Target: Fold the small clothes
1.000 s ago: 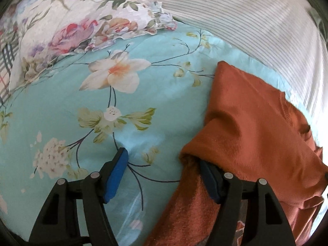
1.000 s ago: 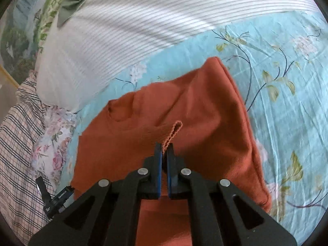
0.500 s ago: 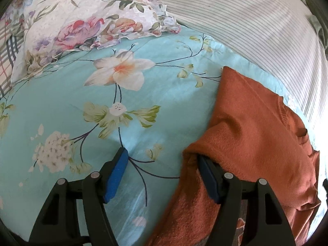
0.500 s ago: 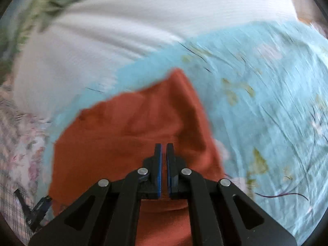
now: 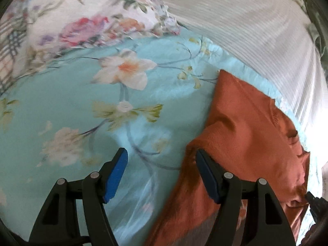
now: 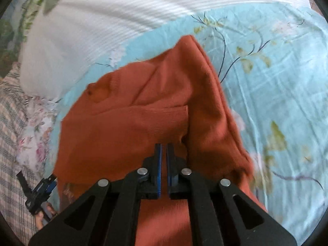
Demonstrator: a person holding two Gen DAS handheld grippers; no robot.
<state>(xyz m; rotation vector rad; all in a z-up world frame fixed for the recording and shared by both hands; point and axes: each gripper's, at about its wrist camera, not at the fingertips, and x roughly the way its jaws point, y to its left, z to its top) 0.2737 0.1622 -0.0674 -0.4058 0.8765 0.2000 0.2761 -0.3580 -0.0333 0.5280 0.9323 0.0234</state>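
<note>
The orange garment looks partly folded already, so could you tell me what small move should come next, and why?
Probably bring the left claw in to close on the orange garment: its jaws stand open with cloth draped over only one finger, while the right claw is shut over the folded fabric, so the left edge is not gripped.

Premises: a bedroom in a private home. Evidence: the work surface is a made bed covered by a turquoise cotton sheet printed with white and orange flowers. A frilled white pillow with pink rose print lies at its far edge, beside a white, finely striped pillow. A checked grey-and-white cloth borders the bedding.
</note>
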